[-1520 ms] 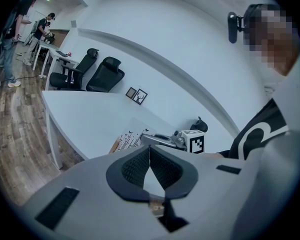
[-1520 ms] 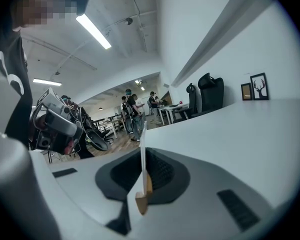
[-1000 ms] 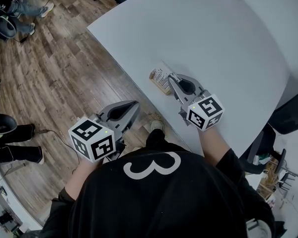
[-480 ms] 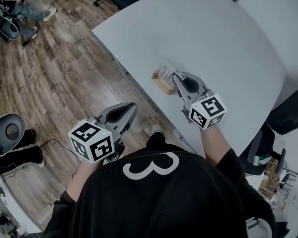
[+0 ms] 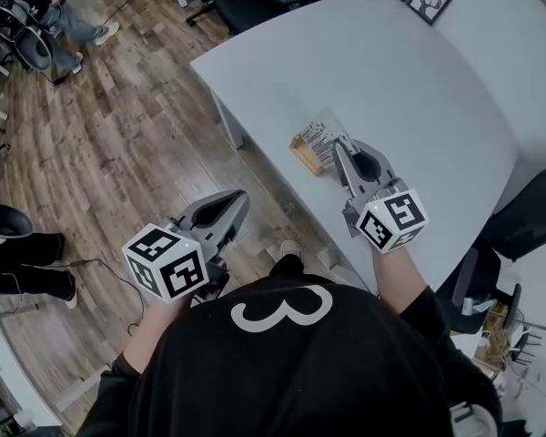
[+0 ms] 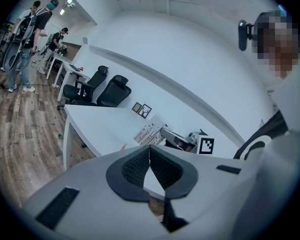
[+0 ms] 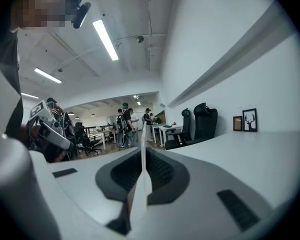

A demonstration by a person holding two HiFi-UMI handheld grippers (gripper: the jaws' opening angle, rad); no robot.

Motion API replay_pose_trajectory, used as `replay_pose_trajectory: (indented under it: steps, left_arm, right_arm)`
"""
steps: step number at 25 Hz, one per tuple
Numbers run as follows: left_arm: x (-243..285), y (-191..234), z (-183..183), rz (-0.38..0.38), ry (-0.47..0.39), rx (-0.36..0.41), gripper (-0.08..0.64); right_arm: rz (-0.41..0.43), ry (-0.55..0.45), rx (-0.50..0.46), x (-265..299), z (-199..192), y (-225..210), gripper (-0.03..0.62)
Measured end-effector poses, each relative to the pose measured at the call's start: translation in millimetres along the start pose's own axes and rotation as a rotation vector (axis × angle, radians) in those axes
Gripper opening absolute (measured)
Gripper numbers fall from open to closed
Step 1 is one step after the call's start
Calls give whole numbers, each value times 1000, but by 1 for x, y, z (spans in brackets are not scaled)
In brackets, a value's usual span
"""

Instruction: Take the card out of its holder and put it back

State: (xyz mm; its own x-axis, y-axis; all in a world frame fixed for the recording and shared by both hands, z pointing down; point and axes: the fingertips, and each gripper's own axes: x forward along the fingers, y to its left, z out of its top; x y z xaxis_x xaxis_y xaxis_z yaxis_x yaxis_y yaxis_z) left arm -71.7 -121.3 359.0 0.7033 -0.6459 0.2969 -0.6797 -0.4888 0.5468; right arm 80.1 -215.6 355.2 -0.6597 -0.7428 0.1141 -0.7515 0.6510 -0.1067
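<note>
I'd say the taking-out half is in hand. The right hand-held gripper (image 5: 339, 146) is pinched nearly closed on the card (image 5: 320, 131), which stands edge-on between its pads, just above the small wooden holder (image 5: 301, 154) near the counter (image 5: 419, 89) edge. I can't tell whether the card is clear of the slot. Next it needs squaring over the slot and lowering straight. The left hand-held gripper (image 5: 239, 197) hangs off the counter, jaws together, empty.
</note>
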Motion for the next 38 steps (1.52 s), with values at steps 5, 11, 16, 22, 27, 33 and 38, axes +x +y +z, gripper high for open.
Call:
replay_pose_trajectory:
  steps: [5,11,16,22,27,33,38]
  left_arm:
    - [-26,-16,6,-21,-39,19,14]
    - [-51,-36,9,-70,-76,9,14]
    - [-68,-48,4,-93,-91,19,14]
    - [-78,-61,-6,-135,-85,44,14]
    - [-81,-67,-9,-154,-78,41,14]
    - [-82,-74,-11,-178,-67,72,14]
    - [-80,-80,-11,-181,-64,115,14]
  right_arm:
    - [36,-33,105,-20,17,39,23]
    - [83,-35,200,-49,25,87,23]
    - [92,-36,222,-74,26,119,23]
    - [86,-38,230,-90,24,141,23]
    - [70,-42,241,-99,23,145,23]
    - [74,-62,247,-103,26,149,23]
    - [73,-72,245,-104,30,148,23]
